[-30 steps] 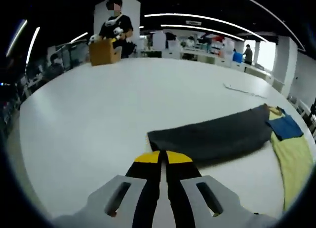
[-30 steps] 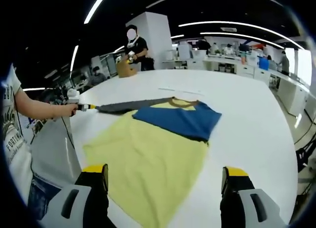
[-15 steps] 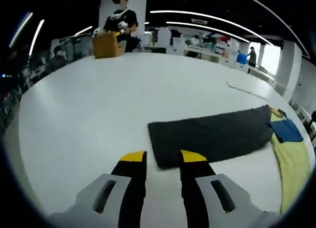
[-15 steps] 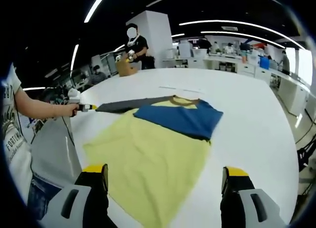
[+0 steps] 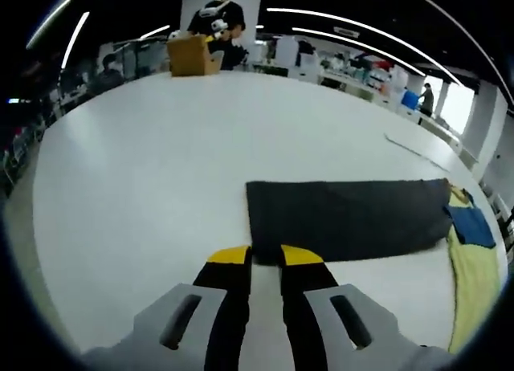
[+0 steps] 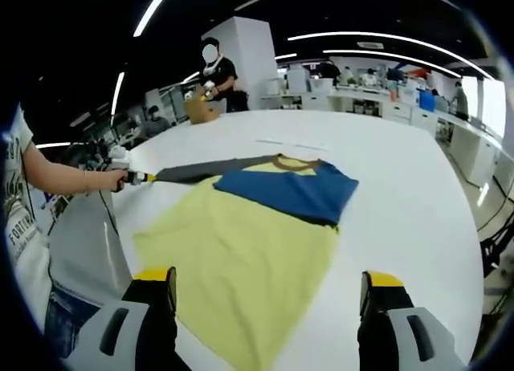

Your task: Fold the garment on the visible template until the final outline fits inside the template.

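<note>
Up close, left gripper (image 5: 265, 254) jaws narrow at the grey sleeve (image 5: 349, 220) (right gripper (image 6: 273, 287) jaws wide, over the yellow body (image 6: 241, 262))

A broad white counter (image 5: 136, 170) with a rounded edge carries everything here. In the left gripper view, a garment lies flat on it: its dark grey sleeve (image 5: 345, 218) stretches out straight, running into a blue panel (image 5: 472, 226) and a yellow body (image 5: 474, 279). The right gripper view shows the same garment (image 6: 249, 234) spread wide, yellow nearest, blue across the shoulder (a brownish collar at the neck). A cardboard box (image 5: 193, 56) stands at the far edge, and a thin pale strip (image 5: 414, 146) lies beyond the sleeve.
</note>
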`<action>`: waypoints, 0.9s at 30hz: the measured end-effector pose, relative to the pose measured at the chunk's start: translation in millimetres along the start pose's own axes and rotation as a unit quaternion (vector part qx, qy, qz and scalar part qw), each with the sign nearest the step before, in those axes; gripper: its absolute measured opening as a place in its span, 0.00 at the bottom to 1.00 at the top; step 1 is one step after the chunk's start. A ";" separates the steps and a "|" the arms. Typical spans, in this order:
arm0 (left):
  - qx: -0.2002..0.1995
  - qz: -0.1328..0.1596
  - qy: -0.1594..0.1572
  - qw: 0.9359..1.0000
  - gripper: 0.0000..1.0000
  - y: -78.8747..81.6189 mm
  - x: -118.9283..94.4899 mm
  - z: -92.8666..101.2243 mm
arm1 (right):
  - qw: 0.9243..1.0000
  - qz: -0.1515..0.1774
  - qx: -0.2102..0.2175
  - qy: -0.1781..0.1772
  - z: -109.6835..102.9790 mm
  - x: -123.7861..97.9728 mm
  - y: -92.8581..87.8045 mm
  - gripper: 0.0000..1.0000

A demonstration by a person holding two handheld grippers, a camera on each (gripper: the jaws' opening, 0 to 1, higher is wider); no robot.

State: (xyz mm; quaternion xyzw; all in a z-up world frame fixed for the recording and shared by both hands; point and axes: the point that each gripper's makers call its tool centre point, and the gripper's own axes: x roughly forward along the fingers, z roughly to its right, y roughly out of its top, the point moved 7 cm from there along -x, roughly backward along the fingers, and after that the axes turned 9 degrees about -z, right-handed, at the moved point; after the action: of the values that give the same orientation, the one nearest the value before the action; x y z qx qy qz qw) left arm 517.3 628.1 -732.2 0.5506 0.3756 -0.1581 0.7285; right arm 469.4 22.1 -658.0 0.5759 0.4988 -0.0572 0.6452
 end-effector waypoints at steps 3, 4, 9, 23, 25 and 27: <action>-0.003 -0.002 0.007 1.000 0.08 0.9 0.3 -0.6 | 1.000 -0.001 0.000 0.000 -1.2 0.2 -0.2 0.93; -0.003 -0.003 0.008 1.000 0.08 1.0 0.4 -0.8 | 1.000 -0.002 -0.002 0.000 -1.0 0.0 -1.0 0.93; -0.101 0.004 -0.003 0.995 0.01 -1.6 0.3 -5.4 | 1.000 -0.002 -0.002 -0.004 -0.2 -1.9 -2.6 0.93; -0.070 0.012 -0.022 0.997 0.00 8.6 -9.1 4.7 | 1.000 0.002 -0.006 -0.003 -2.4 -1.6 -1.7 0.94; -0.078 0.026 -0.037 0.996 0.00 13.5 -11.4 8.3 | 1.000 0.003 -0.007 -0.004 -2.3 -1.8 -1.7 0.94; -0.057 0.029 -0.040 0.997 0.00 17.8 -13.7 12.2 | 1.000 0.004 -0.008 -0.002 -3.0 -2.2 -1.7 0.94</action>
State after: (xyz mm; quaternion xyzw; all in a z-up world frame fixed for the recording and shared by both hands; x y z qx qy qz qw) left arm 524.1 620.5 -708.8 0.5120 0.3389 -0.1369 0.7773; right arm 465.5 22.8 -657.1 0.5725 0.4959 -0.0515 0.6509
